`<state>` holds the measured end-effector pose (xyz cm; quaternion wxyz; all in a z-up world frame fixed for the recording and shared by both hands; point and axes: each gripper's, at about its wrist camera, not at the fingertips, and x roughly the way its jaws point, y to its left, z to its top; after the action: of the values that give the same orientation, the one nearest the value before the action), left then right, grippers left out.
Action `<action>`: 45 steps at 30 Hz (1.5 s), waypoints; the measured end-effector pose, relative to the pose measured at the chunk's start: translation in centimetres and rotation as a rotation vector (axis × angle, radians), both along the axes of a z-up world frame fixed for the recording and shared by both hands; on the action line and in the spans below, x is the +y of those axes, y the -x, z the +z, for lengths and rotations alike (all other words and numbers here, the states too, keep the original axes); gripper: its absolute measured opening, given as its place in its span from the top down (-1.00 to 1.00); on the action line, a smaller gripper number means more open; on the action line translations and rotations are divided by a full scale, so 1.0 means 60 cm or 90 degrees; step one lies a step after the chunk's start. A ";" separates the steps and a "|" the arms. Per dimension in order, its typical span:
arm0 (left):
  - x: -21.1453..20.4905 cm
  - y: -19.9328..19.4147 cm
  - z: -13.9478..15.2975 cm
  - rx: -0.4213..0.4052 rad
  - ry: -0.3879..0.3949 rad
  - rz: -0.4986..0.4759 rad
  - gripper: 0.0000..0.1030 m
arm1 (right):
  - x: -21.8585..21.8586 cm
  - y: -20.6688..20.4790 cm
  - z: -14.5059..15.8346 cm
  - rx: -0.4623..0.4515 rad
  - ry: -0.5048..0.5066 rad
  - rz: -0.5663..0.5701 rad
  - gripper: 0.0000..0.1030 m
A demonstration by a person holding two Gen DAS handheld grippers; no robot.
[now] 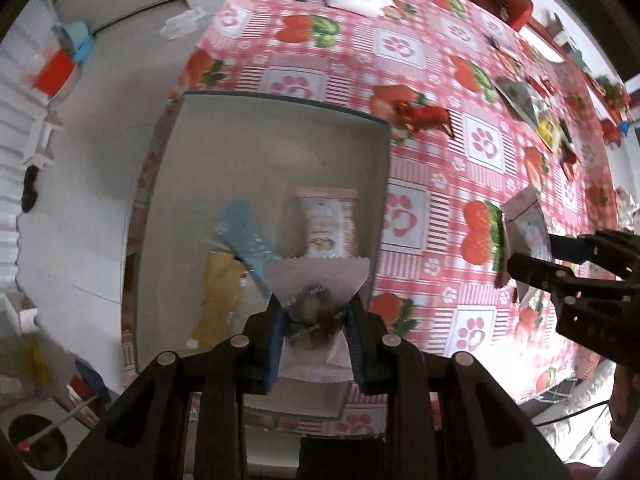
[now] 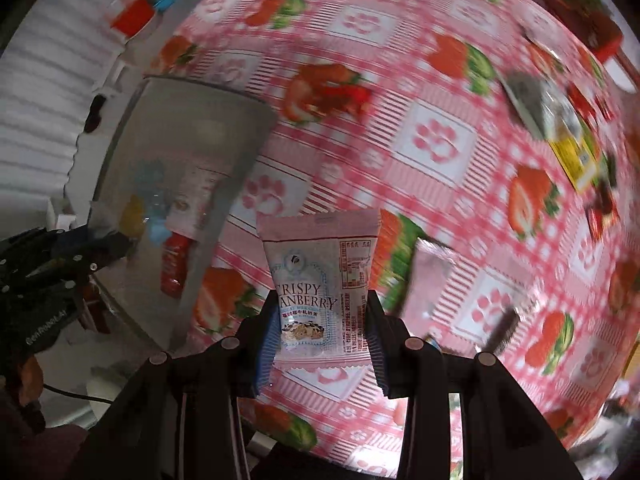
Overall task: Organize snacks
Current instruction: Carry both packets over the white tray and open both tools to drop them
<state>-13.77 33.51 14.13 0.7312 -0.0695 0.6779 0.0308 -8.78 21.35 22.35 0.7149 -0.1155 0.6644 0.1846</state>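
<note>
We hold the left gripper (image 1: pixel 316 316) closed on a pale snack packet (image 1: pixel 318 280), above the near end of the grey box (image 1: pixel 280 148). The box stands at the left edge of the tabletop (image 1: pixel 432 60). Inside it we see a pink packet (image 1: pixel 326 222), a blue wrapper (image 1: pixel 248 232) and a yellow wrapper (image 1: pixel 218 296). Our right gripper (image 2: pixel 320 344) grips a cranberry snack packet (image 2: pixel 320 280) over the tablecloth, near the box. More snacks (image 2: pixel 560 128) lie toward the far right corner.
</note>
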 end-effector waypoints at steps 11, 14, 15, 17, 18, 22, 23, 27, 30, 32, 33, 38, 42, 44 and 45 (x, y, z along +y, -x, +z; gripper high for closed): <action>0.085 -0.021 -0.014 -0.007 -0.014 0.058 0.40 | 0.135 -0.033 -0.011 0.001 0.015 0.091 0.19; 0.103 -0.034 -0.021 -0.008 -0.024 0.068 0.40 | 0.159 -0.043 -0.023 0.006 0.017 0.097 0.19; 0.107 -0.038 -0.024 -0.007 -0.026 0.069 0.40 | 0.166 -0.045 -0.026 0.008 0.018 0.096 0.19; 0.116 -0.045 -0.032 -0.001 -0.025 0.075 0.40 | 0.182 -0.052 -0.034 0.010 0.019 0.098 0.19; 0.119 -0.047 -0.036 0.001 -0.024 0.076 0.40 | 0.190 -0.055 -0.037 0.010 0.022 0.100 0.19; 0.126 -0.055 -0.052 0.010 -0.024 0.077 0.40 | 0.215 -0.065 -0.048 0.008 0.029 0.105 0.19; 0.128 -0.056 -0.056 0.012 -0.024 0.077 0.40 | 0.219 -0.067 -0.050 0.008 0.030 0.105 0.19; 0.133 -0.060 -0.072 0.022 -0.024 0.082 0.40 | 0.238 -0.078 -0.064 0.011 0.036 0.104 0.19; 0.137 -0.064 -0.081 0.027 -0.023 0.086 0.40 | 0.248 -0.084 -0.072 0.013 0.038 0.105 0.19; 0.138 -0.066 -0.087 0.031 -0.022 0.087 0.40 | 0.256 -0.088 -0.077 0.013 0.040 0.107 0.19; 0.139 -0.067 -0.090 0.032 -0.023 0.087 0.40 | 0.259 -0.089 -0.079 0.014 0.041 0.107 0.19; 0.141 -0.069 -0.100 0.042 -0.021 0.088 0.40 | 0.275 -0.096 -0.093 0.025 0.039 0.101 0.19; 0.139 -0.069 -0.105 0.042 -0.017 0.081 0.40 | 0.289 -0.099 -0.100 0.033 0.038 0.105 0.19; 0.137 -0.069 -0.107 0.042 -0.014 0.076 0.37 | 0.288 -0.101 -0.099 0.035 0.037 0.104 0.19; 0.135 -0.068 -0.108 0.043 -0.012 0.073 0.24 | 0.288 -0.101 -0.099 0.037 0.036 0.104 0.19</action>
<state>-9.68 41.59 7.68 0.7057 -0.1001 0.6967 0.0812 -2.70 38.60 16.39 0.6743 -0.1843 0.6782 0.2269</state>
